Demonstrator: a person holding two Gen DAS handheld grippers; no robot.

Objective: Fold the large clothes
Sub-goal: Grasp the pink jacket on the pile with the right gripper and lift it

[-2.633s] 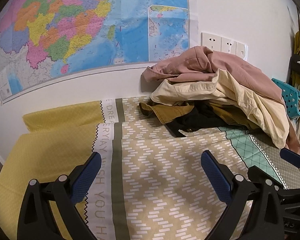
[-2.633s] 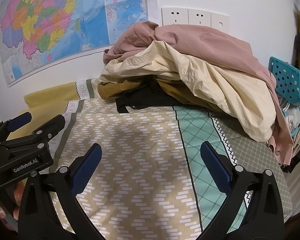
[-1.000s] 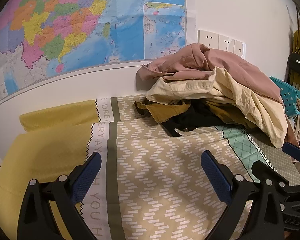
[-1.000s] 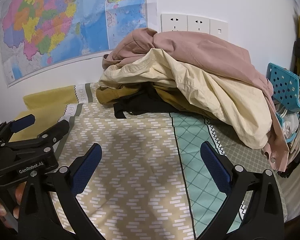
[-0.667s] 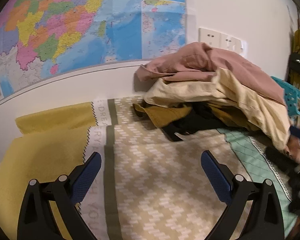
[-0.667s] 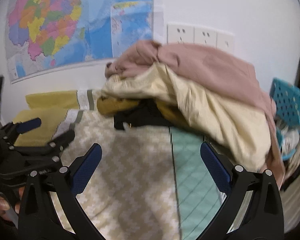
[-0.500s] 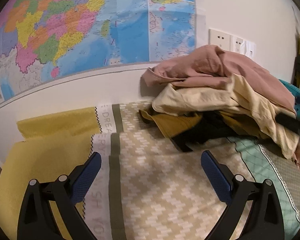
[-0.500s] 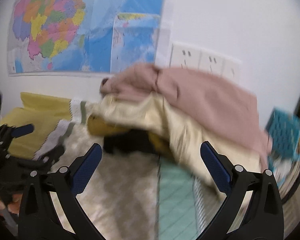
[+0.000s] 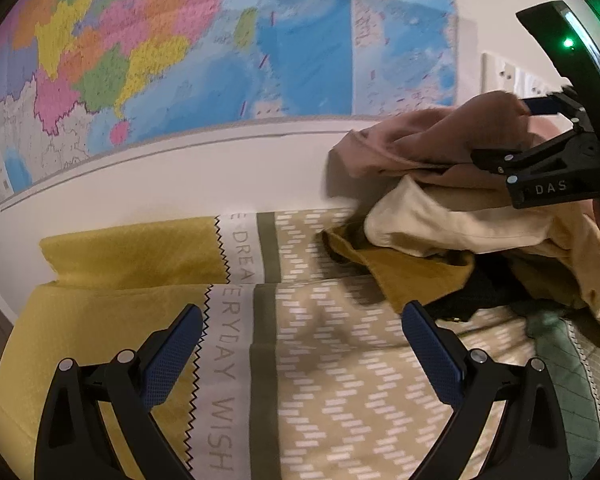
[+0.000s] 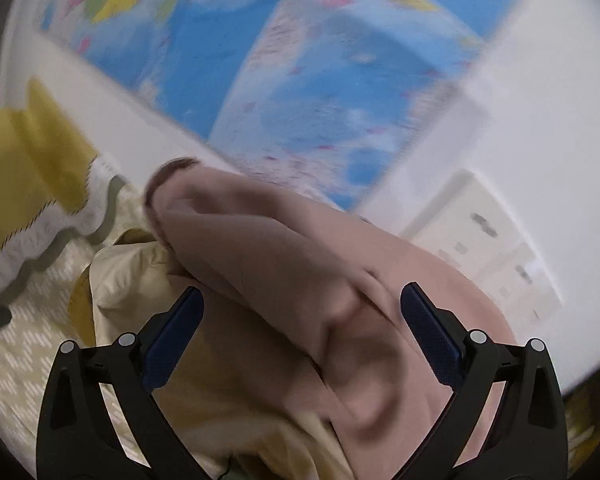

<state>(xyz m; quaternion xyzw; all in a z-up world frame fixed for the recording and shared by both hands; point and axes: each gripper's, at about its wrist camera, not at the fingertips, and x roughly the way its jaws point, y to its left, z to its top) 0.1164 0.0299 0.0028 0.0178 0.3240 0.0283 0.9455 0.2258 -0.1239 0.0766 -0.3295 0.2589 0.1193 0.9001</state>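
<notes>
A heap of clothes lay against the wall at the far right of the bed (image 9: 340,380), topped by a pink garment (image 10: 300,280) over a cream garment (image 9: 452,220), with a mustard garment (image 9: 412,276) and a black garment (image 9: 476,292) beneath. The right gripper (image 10: 300,328), jaws spread wide and holding nothing, hung over the pink garment; motion blur left it unclear whether its pads touched the cloth. The left gripper (image 9: 300,344), also released and empty, hovered above the patterned bedspread near the front edge. Between it and the heap the bedspread lay flat and open, running left to a yellow pillow (image 9: 132,256) at the wall under a map (image 9: 220,48). No container showed.
</notes>
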